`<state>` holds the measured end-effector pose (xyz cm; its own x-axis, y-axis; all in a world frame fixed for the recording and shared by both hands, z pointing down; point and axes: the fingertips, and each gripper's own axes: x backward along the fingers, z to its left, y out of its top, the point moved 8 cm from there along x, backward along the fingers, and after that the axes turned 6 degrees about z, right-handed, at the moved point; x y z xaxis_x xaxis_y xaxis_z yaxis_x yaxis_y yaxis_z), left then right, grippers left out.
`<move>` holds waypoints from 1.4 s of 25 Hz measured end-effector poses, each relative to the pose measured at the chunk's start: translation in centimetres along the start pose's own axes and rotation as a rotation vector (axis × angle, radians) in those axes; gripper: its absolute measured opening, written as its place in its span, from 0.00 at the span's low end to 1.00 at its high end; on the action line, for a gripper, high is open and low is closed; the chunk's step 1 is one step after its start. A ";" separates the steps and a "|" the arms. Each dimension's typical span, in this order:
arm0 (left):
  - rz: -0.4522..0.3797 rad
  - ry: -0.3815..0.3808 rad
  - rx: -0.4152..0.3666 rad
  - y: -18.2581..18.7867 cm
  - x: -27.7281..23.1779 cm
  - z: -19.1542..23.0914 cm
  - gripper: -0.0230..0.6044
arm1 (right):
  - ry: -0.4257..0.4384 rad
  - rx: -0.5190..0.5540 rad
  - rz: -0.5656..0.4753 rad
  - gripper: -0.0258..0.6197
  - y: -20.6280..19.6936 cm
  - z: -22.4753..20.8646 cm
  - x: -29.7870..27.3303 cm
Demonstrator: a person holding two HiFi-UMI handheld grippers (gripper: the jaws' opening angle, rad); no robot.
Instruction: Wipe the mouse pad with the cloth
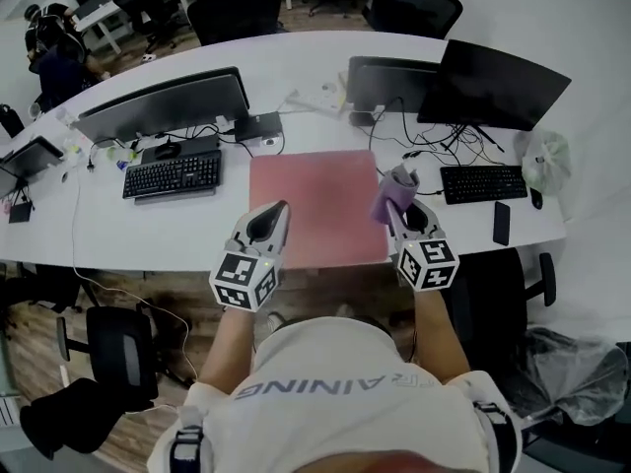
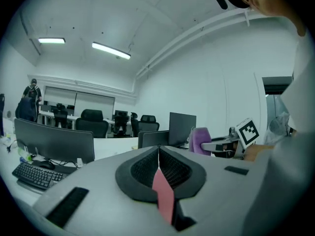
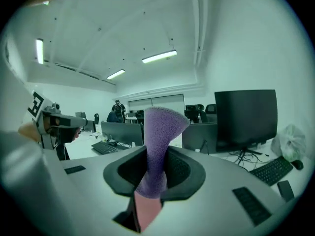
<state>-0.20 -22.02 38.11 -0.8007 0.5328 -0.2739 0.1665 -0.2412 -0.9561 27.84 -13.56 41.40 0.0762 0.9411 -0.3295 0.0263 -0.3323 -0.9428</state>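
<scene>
A pink mouse pad [image 1: 317, 205] lies flat on the white desk [image 1: 177, 239], between the two workstations. My right gripper [image 1: 396, 203] is shut on a purple cloth [image 1: 393, 194] that sticks up from its jaws, held above the pad's right edge. In the right gripper view the cloth [image 3: 160, 146] rises between the closed jaws. My left gripper [image 1: 277, 215] hovers over the pad's near left corner, shut with nothing between its jaws; in its own view the jaws meet in a thin line [image 2: 158, 162], and the cloth [image 2: 200, 140] shows to the right.
A black keyboard [image 1: 173, 173] and monitor [image 1: 166, 104] stand left of the pad. Two monitors [image 1: 488, 85], a second keyboard [image 1: 483, 182], a phone [image 1: 501, 222] and cables sit to the right. Office chairs [image 1: 108, 348] stand near the desk's front edge.
</scene>
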 end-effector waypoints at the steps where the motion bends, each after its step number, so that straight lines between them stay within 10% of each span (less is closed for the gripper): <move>1: -0.008 0.015 0.001 0.2 0.8 0.7 0.09 | 0.009 0.012 -0.019 0.19 1.0 1.0 -0.2; 15: -0.078 0.193 -0.005 0.8 10.4 8.6 0.09 | 0.121 0.100 -0.109 0.19 6.9 12.8 -4.5; 35: -0.103 0.173 0.037 0.9 9.9 9.0 0.09 | 0.147 0.115 -0.074 0.19 6.9 13.3 -4.5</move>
